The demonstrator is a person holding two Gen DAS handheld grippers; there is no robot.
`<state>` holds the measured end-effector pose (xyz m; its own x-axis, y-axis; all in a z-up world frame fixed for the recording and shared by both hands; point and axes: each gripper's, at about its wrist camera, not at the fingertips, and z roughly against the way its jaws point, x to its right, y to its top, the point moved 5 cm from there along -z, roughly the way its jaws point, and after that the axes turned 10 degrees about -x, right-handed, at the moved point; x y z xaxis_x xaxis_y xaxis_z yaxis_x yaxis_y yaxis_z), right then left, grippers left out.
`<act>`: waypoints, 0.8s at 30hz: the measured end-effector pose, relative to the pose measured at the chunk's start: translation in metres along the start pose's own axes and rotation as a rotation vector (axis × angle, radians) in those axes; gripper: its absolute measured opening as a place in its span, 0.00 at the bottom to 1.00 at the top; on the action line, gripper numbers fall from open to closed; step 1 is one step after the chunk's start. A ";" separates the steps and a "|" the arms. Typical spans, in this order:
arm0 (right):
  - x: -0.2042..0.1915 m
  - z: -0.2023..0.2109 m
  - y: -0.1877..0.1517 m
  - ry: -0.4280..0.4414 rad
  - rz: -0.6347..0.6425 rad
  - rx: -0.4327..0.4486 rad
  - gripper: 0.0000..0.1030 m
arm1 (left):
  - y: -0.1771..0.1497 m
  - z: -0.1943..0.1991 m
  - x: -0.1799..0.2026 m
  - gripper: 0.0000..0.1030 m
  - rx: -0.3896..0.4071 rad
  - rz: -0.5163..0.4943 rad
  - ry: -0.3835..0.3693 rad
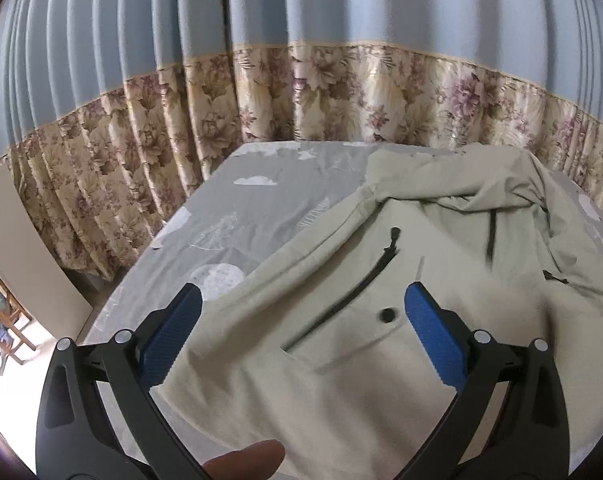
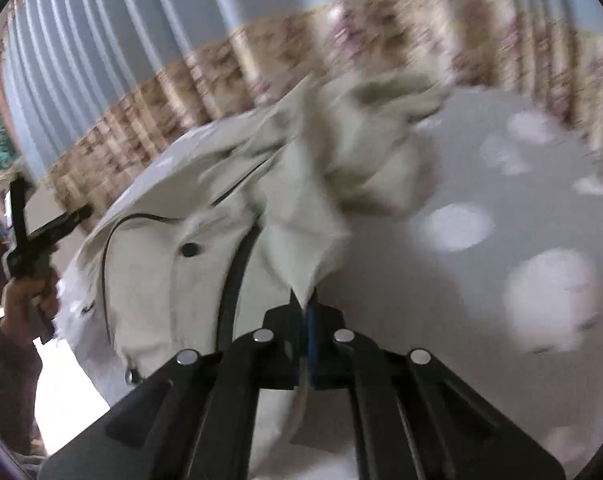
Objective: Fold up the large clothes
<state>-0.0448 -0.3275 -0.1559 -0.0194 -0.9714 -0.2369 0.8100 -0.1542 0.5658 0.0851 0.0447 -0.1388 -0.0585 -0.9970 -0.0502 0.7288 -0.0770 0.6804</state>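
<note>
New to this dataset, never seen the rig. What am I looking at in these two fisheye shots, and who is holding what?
No robot here: a person holds a two-finger gripper in each hand, and a fisheye camera on each looks along its fingers. In the left wrist view, the left gripper is open, its blue pads spread above a pale jacket lying on a bed sheet printed with white shapes. A floral curtain hangs behind. In the right wrist view, blurred by motion, the right gripper is shut on a pinch of the jacket's fabric. The person's left hand, holding the other gripper, shows at the left edge.
</note>
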 end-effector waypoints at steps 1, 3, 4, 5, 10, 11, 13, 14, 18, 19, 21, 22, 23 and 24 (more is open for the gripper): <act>0.018 0.015 0.002 -0.041 -0.024 0.023 0.00 | 0.000 0.001 0.003 0.97 -0.004 -0.007 -0.003; 0.048 0.034 0.004 -0.122 -0.047 0.045 0.00 | 0.000 0.003 0.017 0.97 -0.027 -0.017 -0.027; 0.063 0.042 0.004 -0.166 -0.061 0.059 0.01 | 0.000 0.005 0.026 0.97 -0.041 -0.016 -0.047; 0.082 0.051 0.003 -0.209 -0.080 0.060 0.01 | 0.000 0.007 0.032 0.97 -0.045 -0.019 -0.057; 0.129 0.055 0.001 -0.310 -0.096 -0.025 0.19 | 0.012 0.018 0.075 0.97 -0.043 -0.089 -0.077; 0.134 0.060 0.006 -0.337 -0.100 -0.010 0.41 | 0.017 0.019 0.081 0.97 -0.035 -0.101 -0.081; 0.134 0.070 0.021 -0.320 -0.090 0.039 0.66 | 0.031 0.020 0.093 0.97 -0.015 -0.123 -0.080; 0.131 0.075 0.037 -0.302 -0.068 0.065 0.66 | 0.041 0.019 0.101 0.97 -0.002 -0.139 -0.074; 0.103 0.062 0.104 -0.242 0.038 0.108 0.66 | 0.087 -0.005 0.129 0.97 0.021 -0.194 -0.048; 0.091 0.055 0.119 -0.229 0.070 0.112 0.66 | 0.099 -0.016 0.137 0.97 0.018 -0.210 -0.045; 0.065 0.032 0.152 -0.181 0.138 0.119 0.68 | 0.117 -0.036 0.150 0.97 0.004 -0.232 -0.030; 0.051 0.014 0.169 -0.142 0.164 0.112 0.70 | 0.125 -0.047 0.157 0.97 -0.008 -0.240 -0.038; 0.041 0.000 0.180 -0.114 0.174 0.103 0.71 | 0.133 -0.062 0.165 0.97 -0.024 -0.247 -0.050; 0.034 -0.018 0.192 -0.096 0.179 0.085 0.71 | 0.138 -0.072 0.170 0.97 -0.033 -0.253 -0.045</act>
<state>0.1209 -0.3866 -0.0697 0.0613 -0.9968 -0.0521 0.7531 0.0120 0.6578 0.2250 -0.1361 -0.1058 -0.2716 -0.9450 -0.1823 0.7091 -0.3246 0.6259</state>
